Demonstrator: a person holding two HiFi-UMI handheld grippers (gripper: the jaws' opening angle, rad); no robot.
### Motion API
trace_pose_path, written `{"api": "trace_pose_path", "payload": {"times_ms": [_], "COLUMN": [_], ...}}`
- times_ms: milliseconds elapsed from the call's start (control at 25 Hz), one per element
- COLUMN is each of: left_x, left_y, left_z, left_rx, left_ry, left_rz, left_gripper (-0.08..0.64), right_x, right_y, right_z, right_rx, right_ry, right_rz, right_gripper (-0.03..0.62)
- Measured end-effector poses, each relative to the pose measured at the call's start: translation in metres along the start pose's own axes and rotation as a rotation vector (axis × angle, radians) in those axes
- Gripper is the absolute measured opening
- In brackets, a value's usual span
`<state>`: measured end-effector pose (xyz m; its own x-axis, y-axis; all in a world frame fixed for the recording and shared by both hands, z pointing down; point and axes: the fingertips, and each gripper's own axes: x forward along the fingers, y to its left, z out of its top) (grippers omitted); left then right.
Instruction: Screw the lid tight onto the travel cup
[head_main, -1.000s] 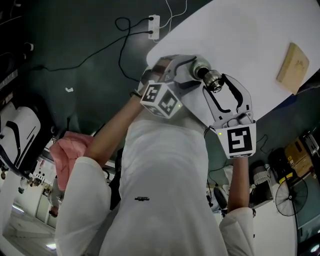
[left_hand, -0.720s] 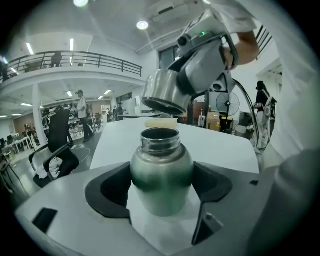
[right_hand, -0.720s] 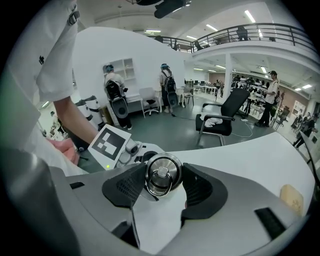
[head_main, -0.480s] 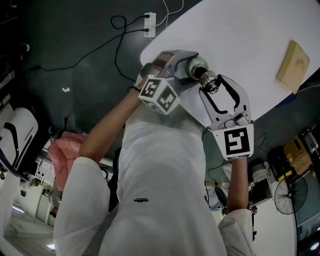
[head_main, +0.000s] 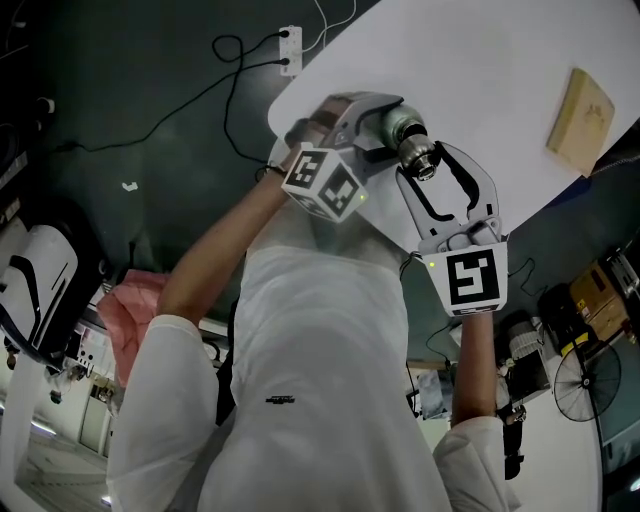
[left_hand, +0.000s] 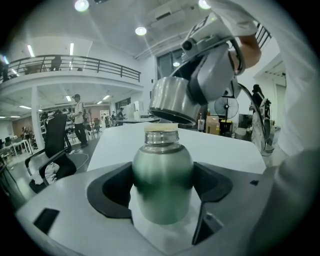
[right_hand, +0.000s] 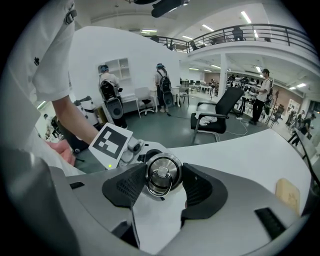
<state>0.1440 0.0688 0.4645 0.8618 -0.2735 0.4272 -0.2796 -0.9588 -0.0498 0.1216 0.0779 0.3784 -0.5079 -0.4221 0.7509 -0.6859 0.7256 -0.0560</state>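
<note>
In the left gripper view my left gripper (left_hand: 162, 194) is shut on the travel cup (left_hand: 162, 165), a green-silver steel bottle with a bare threaded neck and a pale rim. Just above that neck the steel lid (left_hand: 172, 102) hangs tilted, its open mouth facing the rim. The right gripper view shows the lid (right_hand: 162, 175) from its top, ring handle up, with my right gripper (right_hand: 161, 189) shut on its sides. In the head view the cup (head_main: 400, 128) and the lid (head_main: 423, 160) meet in front of the person's chest, left gripper (head_main: 385, 118) at the left, right gripper (head_main: 435, 168) below.
A white table (head_main: 480, 60) lies beyond the grippers, with a tan block (head_main: 580, 108) near its right edge. A power strip (head_main: 290, 50) with cables lies on the dark floor. A pink cloth (head_main: 125, 310) and a fan (head_main: 585, 375) are at the sides.
Both grippers, with cup and lid, have drifted slightly up and right in the head view. Both grips look the same as before.
</note>
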Motion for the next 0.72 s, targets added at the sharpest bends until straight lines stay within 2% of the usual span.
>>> {"api": "trace_pose_path", "payload": {"times_ms": [280,720], "left_x": [0.001,0.021], "left_y": [0.003,0.005], "left_z": [0.006,0.014], "left_rx": [0.012,0.053], "left_ry": [-0.009,-0.039], "left_rz": [-0.007,-0.016], "left_gripper": [0.348,0.348], "right_x": [-0.002,0.007], "right_y": [-0.011,-0.031], "right_z": [0.003,-0.006], "right_rx": [-0.008,-0.006], "right_ry": [0.004,0.087], "right_rz": [-0.018,0.004], "right_gripper": [0.227,0.227]}}
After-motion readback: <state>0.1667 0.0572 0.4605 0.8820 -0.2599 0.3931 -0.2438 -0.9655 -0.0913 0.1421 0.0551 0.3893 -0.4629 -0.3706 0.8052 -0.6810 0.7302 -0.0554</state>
